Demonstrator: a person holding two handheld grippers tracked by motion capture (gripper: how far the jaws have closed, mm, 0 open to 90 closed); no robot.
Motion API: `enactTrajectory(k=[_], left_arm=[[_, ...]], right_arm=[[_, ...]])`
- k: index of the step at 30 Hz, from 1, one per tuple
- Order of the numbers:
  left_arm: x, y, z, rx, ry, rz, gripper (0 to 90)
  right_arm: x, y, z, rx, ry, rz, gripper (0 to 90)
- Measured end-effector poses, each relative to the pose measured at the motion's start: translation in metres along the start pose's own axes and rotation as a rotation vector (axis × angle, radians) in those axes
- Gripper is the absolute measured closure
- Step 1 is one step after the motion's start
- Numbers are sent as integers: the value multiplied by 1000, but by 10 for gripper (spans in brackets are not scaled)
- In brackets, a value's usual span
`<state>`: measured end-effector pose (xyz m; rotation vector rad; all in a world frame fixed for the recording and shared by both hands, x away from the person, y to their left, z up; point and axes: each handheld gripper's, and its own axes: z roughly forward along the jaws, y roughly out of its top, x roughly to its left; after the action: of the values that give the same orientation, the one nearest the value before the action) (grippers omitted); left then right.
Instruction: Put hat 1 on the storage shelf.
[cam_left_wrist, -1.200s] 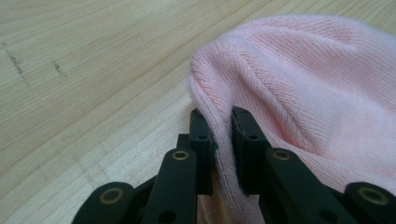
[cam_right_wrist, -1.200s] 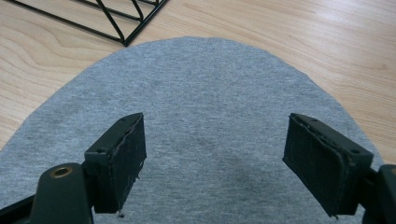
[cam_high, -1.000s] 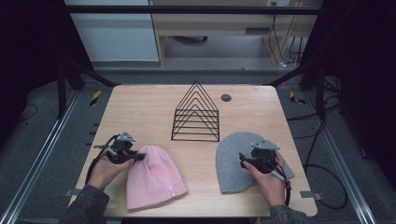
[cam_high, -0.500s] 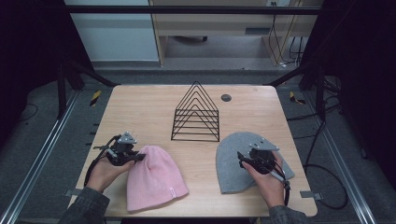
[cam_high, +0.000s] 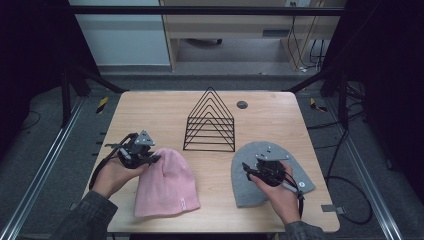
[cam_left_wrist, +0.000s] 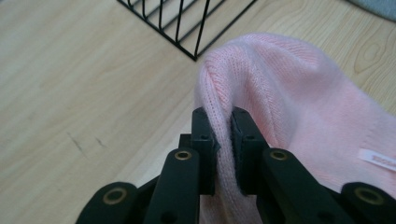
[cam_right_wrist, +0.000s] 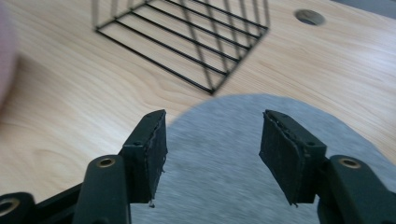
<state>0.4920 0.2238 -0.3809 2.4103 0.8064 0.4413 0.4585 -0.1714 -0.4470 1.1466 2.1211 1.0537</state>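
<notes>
A pink beanie lies at the table's front left. My left gripper is shut on its upper left edge and holds that edge raised off the wood. In the left gripper view the knit fold is pinched between the pads of the left gripper. A grey beanie lies at the front right. My right gripper hovers over its left part, open. Its jaws have just been closing, and in the right gripper view the grey beanie lies flat beneath the right gripper, untouched by the pads.
A black wire rack with triangular loops stands at the table's middle, just beyond both beanies. A round cable hole sits behind it. Bare wood stretches along the back left. The table's front edge is close under both forearms.
My left gripper has risen a little with the pink beanie's edge in it. The right gripper's jaws have narrowed above the grey beanie and it has shifted slightly.
</notes>
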Motion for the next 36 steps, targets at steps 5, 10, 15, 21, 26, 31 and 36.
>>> enactTrajectory(k=[5,10,15,21,26,31,36], left_arm=[[-2,14,-16,-13,6,44,815],[0,25,-29,-45,9,45,815],[2,29,-41,-65,25,65,816],[6,37,-62,-100,42,89,816],[6,46,-73,-110,60,109,816],[9,57,-87,-136,71,110,815],[14,74,-101,-168,67,117,815]], right_arm=[[18,15,-4,-9,55,-57,419],[31,35,-3,-13,87,-85,375],[39,50,-1,-23,109,-88,306],[55,72,3,-25,135,-118,264],[65,85,4,-35,163,-144,294],[73,96,11,-40,208,-144,371],[83,104,24,-33,279,-155,413]])
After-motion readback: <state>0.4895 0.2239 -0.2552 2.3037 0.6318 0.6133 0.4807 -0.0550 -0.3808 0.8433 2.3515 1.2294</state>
